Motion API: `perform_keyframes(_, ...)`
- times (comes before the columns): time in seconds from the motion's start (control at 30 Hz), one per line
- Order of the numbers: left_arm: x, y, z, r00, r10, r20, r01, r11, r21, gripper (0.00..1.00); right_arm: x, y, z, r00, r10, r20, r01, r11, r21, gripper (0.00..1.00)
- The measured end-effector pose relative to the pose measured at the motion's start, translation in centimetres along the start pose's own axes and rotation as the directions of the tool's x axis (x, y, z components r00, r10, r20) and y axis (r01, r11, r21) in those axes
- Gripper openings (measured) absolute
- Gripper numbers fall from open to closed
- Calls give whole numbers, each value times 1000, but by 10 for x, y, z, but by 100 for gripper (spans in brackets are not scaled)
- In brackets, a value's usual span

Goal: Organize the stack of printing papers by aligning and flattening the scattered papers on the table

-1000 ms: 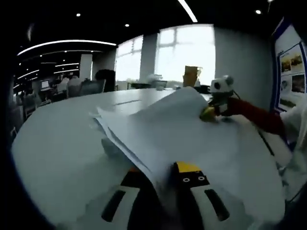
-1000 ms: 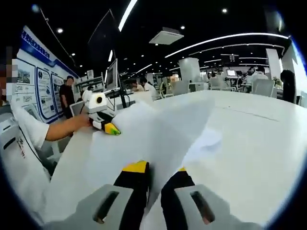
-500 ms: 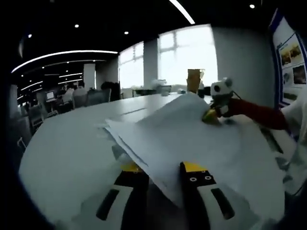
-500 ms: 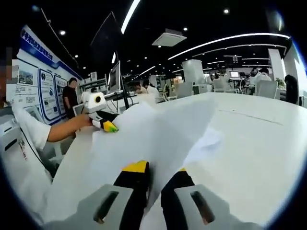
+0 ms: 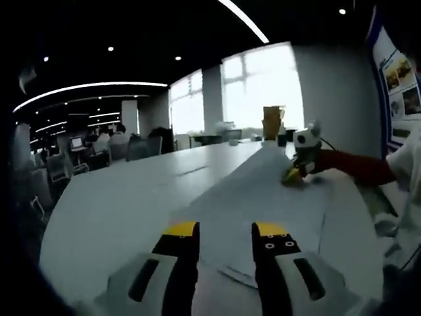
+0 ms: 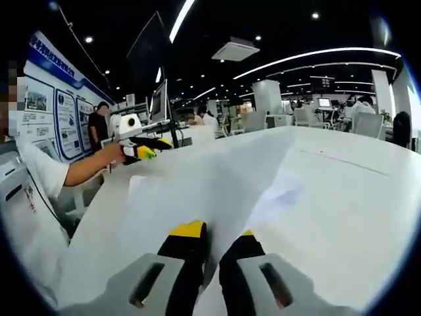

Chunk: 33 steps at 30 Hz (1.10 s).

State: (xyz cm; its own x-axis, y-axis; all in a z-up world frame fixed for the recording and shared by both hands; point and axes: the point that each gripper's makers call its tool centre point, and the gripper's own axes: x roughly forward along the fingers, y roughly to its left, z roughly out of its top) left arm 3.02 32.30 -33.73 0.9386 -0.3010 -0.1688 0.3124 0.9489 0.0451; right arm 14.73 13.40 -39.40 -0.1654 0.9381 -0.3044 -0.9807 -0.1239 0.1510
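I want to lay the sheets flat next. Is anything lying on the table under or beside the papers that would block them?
Nothing visible does. The right claw is shut on the papers; the open left claw hovers above their near edge. The table around them looks bare. What lies beneath the sheets is hidden.

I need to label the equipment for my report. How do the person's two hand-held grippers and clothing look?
Each hand-held gripper has two black jaws with yellow tips on pale grey housings with dark slots: the left hand-held gripper, the right hand-held gripper. Two small dots mark one jaw of the left one. From afar, each carries a white box. The person wears a white short sleeve.
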Motion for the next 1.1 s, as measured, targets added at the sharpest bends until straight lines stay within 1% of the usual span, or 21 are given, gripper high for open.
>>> perform_keyframes(0.03, 3, -1, 1, 1000, -6, 2, 6, 1000, -3, 35, 0, 1, 0, 1000, 1, 0, -1, 1000, 1, 3)
perform_keyframes(0.17, 29, -17, -9, 998, -66, -18, 66, 998, -21, 35, 0, 2, -1, 1000, 5, 1, -5, 1000, 9, 3)
perform_keyframes(0.23, 41, -22, -20, 995, -91, -42, 90, 995, -34, 36, 0, 2, -3, 1000, 2, -8, -2, 1000, 6, 3)
perform_keyframes(0.33, 51, -28, -39, 990, -110, -93, 108, 994, -25, 33, 0, 2, -4, 1000, 5, -7, -5, 1000, 13, 3)
perform_keyframes(0.43, 52, -28, -48, 987, -100, -123, 100, 995, -10, 32, -1, 3, -2, 1000, 11, -3, -11, 1000, 15, 3)
perform_keyframes(0.5, 53, -26, -53, 986, -92, -139, 92, 996, -8, 32, 0, 5, -1, 1000, 15, -1, -15, 1000, -2, 3)
perform_keyframes(0.57, 54, -25, -61, 982, -83, -171, 86, 996, 8, 32, 0, 5, -1, 1000, 17, 1, -17, 1000, 2, 4)
perform_keyframes(0.6, 53, -25, -60, 984, -78, -159, 78, 997, -8, 32, 0, 5, -1, 1000, 17, 3, -17, 1000, 5, 5)
perform_keyframes(0.63, 53, -25, -60, 984, -81, -161, 81, 997, -4, 32, 0, 5, -1, 1000, 19, 3, -19, 1000, 4, 6)
perform_keyframes(0.77, 53, -26, -61, 984, -85, -158, 81, 996, -31, 31, 0, 6, -1, 1000, 19, 8, -19, 1000, -10, 7)
perform_keyframes(0.9, 53, -26, -61, 985, -81, -152, 81, 997, -11, 31, -3, 6, 2, 1000, 21, 23, -21, 1000, 6, 11)
perform_keyframes(0.97, 52, -27, -61, 987, -77, -144, 78, 997, 1, 31, -10, -2, 11, 998, -14, 68, 11, 999, 39, 12)
perform_keyframes(1.0, 52, -27, -60, 987, -78, -139, 79, 997, 1, 31, -19, -8, 16, 995, -32, 96, 29, 999, 38, 12)
perform_keyframes(1.03, 53, -27, -60, 988, -78, -136, 78, 997, -1, 31, -26, -13, 19, 992, -46, 117, 39, 998, 58, 13)
perform_keyframes(1.07, 53, -27, -60, 988, -78, -135, 78, 997, -6, 31, -33, -17, 20, 991, -58, 123, 50, 996, 71, 13)
perform_keyframes(1.1, 53, -26, -60, 988, -78, -135, 78, 997, -7, 31, -41, -22, 20, 989, -85, 124, 77, 995, 67, 13)
